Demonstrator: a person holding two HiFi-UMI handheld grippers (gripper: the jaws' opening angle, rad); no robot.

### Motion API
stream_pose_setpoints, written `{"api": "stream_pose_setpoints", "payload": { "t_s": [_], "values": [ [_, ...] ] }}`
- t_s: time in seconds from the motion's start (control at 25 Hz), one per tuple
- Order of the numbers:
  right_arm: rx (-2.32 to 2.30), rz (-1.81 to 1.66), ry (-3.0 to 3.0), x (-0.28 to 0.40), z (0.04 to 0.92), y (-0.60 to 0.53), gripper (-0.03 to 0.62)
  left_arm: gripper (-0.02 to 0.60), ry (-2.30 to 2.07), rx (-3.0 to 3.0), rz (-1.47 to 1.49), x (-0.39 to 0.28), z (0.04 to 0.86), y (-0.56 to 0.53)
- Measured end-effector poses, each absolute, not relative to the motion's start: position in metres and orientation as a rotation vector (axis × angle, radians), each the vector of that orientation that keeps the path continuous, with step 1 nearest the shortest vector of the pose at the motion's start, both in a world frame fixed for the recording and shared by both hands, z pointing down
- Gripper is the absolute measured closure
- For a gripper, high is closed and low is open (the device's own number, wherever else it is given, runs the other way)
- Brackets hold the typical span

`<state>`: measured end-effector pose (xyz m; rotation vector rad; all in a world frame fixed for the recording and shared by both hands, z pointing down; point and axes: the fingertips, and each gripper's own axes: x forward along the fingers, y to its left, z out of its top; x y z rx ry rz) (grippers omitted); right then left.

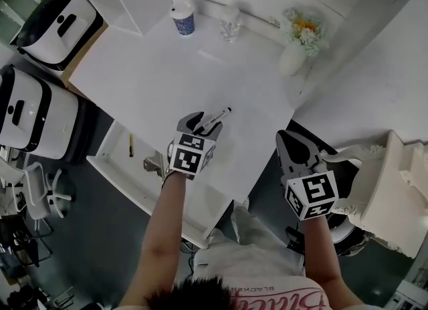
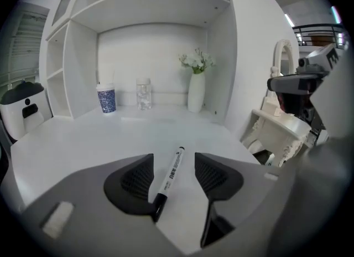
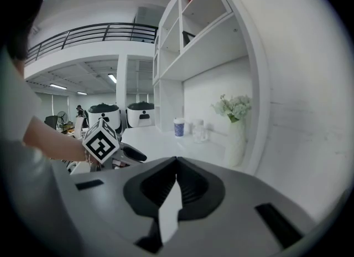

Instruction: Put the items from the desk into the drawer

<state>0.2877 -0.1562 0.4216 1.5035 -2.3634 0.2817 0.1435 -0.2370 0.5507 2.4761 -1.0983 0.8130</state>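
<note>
The marker (image 2: 171,174) lies on the counter (image 2: 83,139), lower centre, between the parted jaws of the left tongs (image 2: 173,162), lengthwise along them, ungripped. The right tongs (image 3: 176,177), pressed together and empty, hang farther off.

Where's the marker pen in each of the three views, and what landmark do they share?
Head view: marker pen on the desk, mid-frame, at the tips of the left claw.
Left gripper view: marker pen bottom centre, between open jaws.
Right gripper view: not visible.
Shared landmark: the blue cup, in all three.
</note>
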Motion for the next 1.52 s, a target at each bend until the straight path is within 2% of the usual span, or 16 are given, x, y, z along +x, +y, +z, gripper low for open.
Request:
{"api": "stream_pose_setpoints", "payload": {
  "t_s": [0.32,0.6,1.12,1.52],
  "values": [
    [1.479,0.33,-2.346,0.29,0.442,-0.162,0.586,0.376,-1.067,2.409,0.926,0.145,0.587,-0.243],
    [1.461,0.344,-2.351,0.288,0.448,-0.163,0.586,0.488,-1.074,2.384,1.049,0.141,0.6,-0.241],
    [1.459,0.337,-2.356,0.29,0.444,-0.152,0.586,0.508,-0.933,2.376,1.254,0.144,0.608,-0.234],
    [1.509,0.288,-2.368,0.288,0.421,-0.141,0.586,0.508,-0.954,2.457,1.151,0.149,0.561,-0.219]
  ]
}}
